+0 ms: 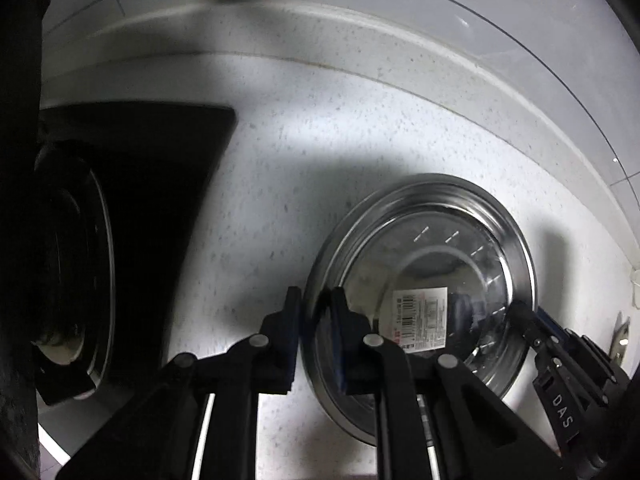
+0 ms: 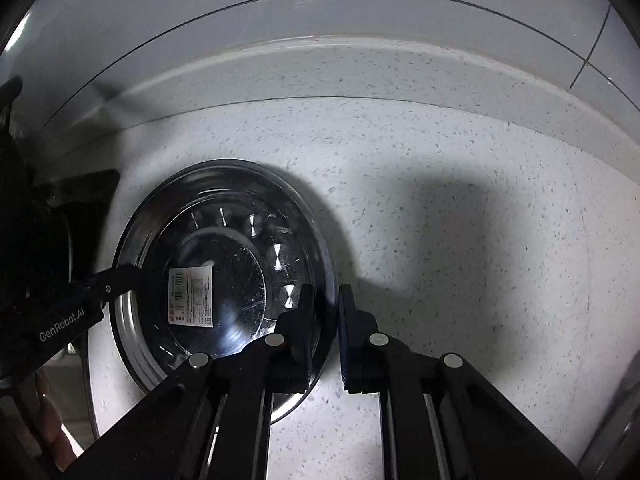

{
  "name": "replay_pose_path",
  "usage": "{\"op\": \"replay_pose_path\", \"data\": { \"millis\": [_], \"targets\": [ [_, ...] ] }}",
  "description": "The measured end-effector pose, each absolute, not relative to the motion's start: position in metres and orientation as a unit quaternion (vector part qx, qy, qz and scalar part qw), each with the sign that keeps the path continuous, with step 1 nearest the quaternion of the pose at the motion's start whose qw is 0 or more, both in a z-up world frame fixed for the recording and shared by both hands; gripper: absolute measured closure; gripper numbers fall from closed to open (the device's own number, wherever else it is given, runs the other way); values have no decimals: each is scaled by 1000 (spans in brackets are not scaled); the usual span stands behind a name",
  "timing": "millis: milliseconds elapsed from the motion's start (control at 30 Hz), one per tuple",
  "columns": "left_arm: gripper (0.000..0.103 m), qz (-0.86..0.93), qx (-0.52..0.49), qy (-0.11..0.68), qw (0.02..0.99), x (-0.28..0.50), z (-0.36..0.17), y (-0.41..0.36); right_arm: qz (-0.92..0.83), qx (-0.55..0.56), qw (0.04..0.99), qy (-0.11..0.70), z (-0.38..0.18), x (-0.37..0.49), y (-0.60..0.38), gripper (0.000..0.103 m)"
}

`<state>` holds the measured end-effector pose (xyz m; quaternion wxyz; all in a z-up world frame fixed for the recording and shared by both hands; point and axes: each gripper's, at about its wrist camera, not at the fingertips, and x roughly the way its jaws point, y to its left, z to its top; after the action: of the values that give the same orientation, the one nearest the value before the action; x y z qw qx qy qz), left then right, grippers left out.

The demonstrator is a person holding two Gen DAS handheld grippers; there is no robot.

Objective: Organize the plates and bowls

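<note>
1. The left gripper [image 1: 316,332] was pinched on the left rim of a steel bowl [image 1: 424,264], one finger outside the rim and the other inside the bowl, with the thin metal edge between the pads.
2. The right gripper [image 2: 326,330] was clamped the same way on the opposite, right rim of the bowl [image 2: 224,272], its left finger inside and its right finger outside.
3. The bowl sat on a pale speckled counter [image 1: 320,152], near the raised back ledge and beside a black stovetop [image 1: 160,184] on its left.
4. Each camera caught the other gripper at the far rim: dark fingers with a blue pad at the right edge of the left view, and a black body with white lettering at the left edge of the right view.
5. Whether the bowl rested fully on the counter or was lifted a little could not be told.
6. The burner ring [image 1: 76,264] on the stovetop lay in deep shade and was hard to make out; the left border of that view was black.
7. A fingertip [image 2: 52,420] showed at the lower left of the right view, mostly cut off.
8. The bowl was round, shiny and stepped in rings, scratched on its flat bottom, with a white printed label [image 2: 191,296] stuck inside.
9. Grey glossy tiles [image 2: 320,12] with thin joints rose behind the counter.
</note>
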<state>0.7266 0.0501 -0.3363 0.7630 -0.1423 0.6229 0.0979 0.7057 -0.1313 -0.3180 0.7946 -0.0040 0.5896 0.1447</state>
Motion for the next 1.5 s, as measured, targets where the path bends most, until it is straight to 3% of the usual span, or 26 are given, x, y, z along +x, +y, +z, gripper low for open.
{"op": "replay_pose_path", "data": {
  "millis": [567, 933, 1500],
  "targets": [
    [90, 64, -96, 591, 798, 590, -272, 29, 171, 10, 807, 566, -260, 574, -154, 94],
    [90, 66, -76, 603, 791, 511, -289, 33, 182, -5, 791, 584, -277, 507, -144, 93],
    [89, 85, -64, 596, 796, 486, -314, 40, 195, -37, 778, 597, -307, 489, -125, 92]
  ]
}}
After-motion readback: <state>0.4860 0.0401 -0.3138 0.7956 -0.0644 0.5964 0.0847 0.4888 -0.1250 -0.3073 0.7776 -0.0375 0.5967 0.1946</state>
